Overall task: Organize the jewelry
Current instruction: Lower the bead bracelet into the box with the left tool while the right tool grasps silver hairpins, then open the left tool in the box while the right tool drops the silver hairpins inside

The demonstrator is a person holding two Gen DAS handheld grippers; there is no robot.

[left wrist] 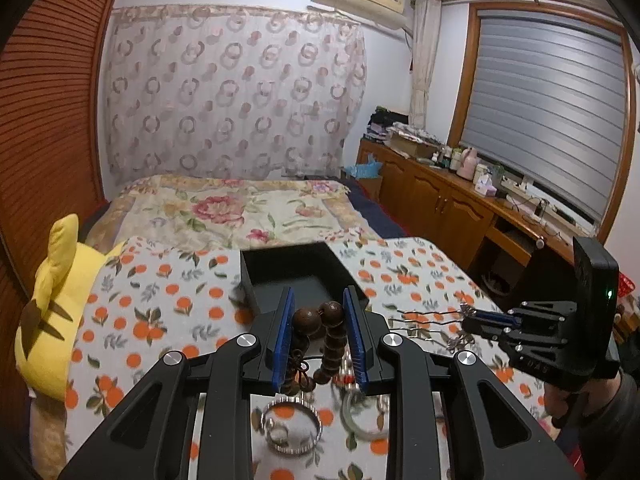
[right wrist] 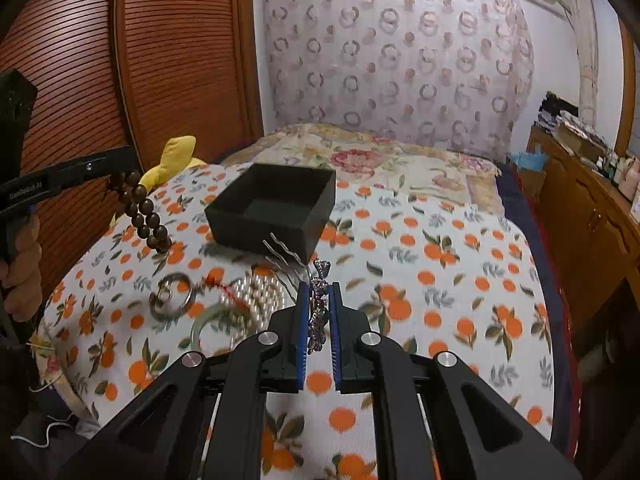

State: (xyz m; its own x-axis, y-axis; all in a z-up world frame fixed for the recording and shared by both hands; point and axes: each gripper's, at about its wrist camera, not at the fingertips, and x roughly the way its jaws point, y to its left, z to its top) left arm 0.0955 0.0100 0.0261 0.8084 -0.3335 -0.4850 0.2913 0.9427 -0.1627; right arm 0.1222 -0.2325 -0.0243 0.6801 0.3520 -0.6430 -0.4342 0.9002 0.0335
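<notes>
Your left gripper (left wrist: 319, 316) clamps the wooden bead bracelet (left wrist: 320, 344), your right gripper (right wrist: 319, 312) pinches the silver hair comb (right wrist: 318, 308); both lifted clear, presumably bound for the black box (right wrist: 272, 204).

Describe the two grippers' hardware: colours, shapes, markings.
Both are matte black linkage frames with silver round pivot bolts and triangular cut-outs in the arms. The left gripper and right gripper have flat blue ribbed pads. The left's side reads "SenRobot AI" in white; the right's housing shows a green LED. A bare hand grips the left handle.
</notes>
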